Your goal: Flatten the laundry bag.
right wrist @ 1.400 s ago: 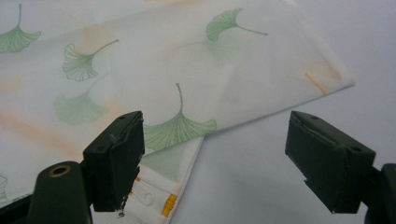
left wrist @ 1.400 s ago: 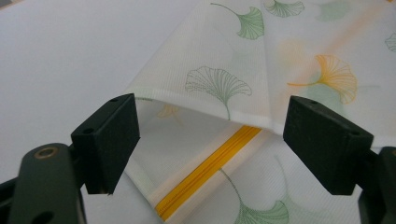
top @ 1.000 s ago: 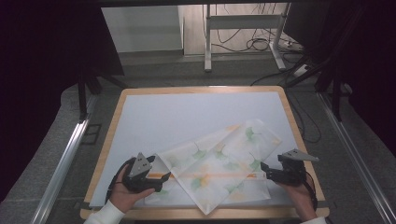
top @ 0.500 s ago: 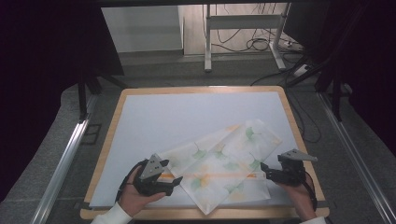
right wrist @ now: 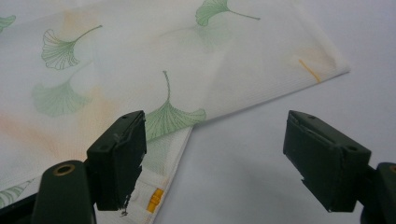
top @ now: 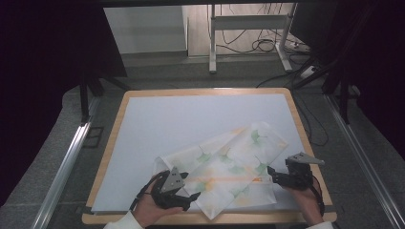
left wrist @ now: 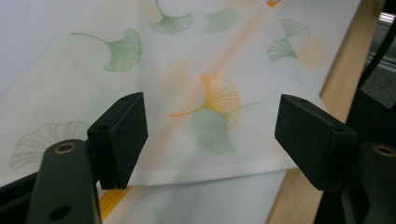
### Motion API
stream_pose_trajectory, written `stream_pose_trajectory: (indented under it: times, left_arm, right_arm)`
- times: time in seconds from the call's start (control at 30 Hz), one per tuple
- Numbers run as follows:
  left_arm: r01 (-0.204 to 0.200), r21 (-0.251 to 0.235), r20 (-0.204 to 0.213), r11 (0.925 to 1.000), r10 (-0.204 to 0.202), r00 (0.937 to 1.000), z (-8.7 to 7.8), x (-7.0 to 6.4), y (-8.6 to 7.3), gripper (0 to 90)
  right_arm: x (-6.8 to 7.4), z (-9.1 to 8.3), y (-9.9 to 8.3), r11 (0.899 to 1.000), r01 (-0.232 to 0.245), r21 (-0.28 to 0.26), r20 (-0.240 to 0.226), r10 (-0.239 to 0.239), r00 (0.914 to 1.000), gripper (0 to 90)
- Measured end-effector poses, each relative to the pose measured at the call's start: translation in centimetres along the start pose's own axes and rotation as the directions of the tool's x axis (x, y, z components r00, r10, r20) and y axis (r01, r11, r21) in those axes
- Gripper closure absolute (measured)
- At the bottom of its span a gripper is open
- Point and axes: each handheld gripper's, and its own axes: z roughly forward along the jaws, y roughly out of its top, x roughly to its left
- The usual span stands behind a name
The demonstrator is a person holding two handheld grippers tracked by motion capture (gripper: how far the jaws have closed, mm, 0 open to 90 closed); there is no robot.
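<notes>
High view: a thin white cloth printed with green and orange ginkgo leaves lies folded and slanted on the near right part of a pale mat set in a wood-rimmed table. The left gripper sits at its near corner, the right gripper at its right edge.

Left gripper view: jaws wide, straddling the cloth's hemmed edge over what seems a lower layer.

Right gripper view: jaws wide; one blocky black pad over a ribbed, translucent corner.
</notes>
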Motion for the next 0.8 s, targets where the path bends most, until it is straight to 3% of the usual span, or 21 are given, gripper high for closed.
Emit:
stream_pose_trajectory:
  times: [0.13,0.33,0.43,0.57,0.8]
  left_arm:
    - [-0.042,0.018,0.037,0.9989,0.041,0.9985,0.7,-1.2,0.2,25.5]
    - [-0.075,0.040,0.079,0.9964,0.072,0.9943,1.6,-2.3,0.2,25.4]
    - [-0.087,0.060,0.111,0.9944,0.080,0.9906,2.3,-3.1,0.1,25.2]
    - [-0.125,0.092,0.159,0.9879,0.110,0.9811,2.9,-3.8,-0.1,22.1]
    - [-0.174,0.135,0.160,0.9754,0.152,0.9754,4.4,-5.4,-0.6,16.0]
  right_arm:
    - [0.0,0.1,0.0,1.000,0.001,0.004,0.004,-0.001,1.0000,21.5]
    - [-0.1,0.1,-0.1,1.000,0.001,0.010,0.008,-0.001,1.0000,21.5]
    - [-0.1,0.2,-0.1,1.000,0.001,0.019,0.008,-0.001,1.0000,21.4]
    - [-0.1,0.3,-0.1,1.000,0.003,0.023,0.008,-0.003,1.0000,21.4]
    - [-0.1,0.3,-0.1,1.000,0.003,0.029,0.009,-0.003,1.0000,21.4]
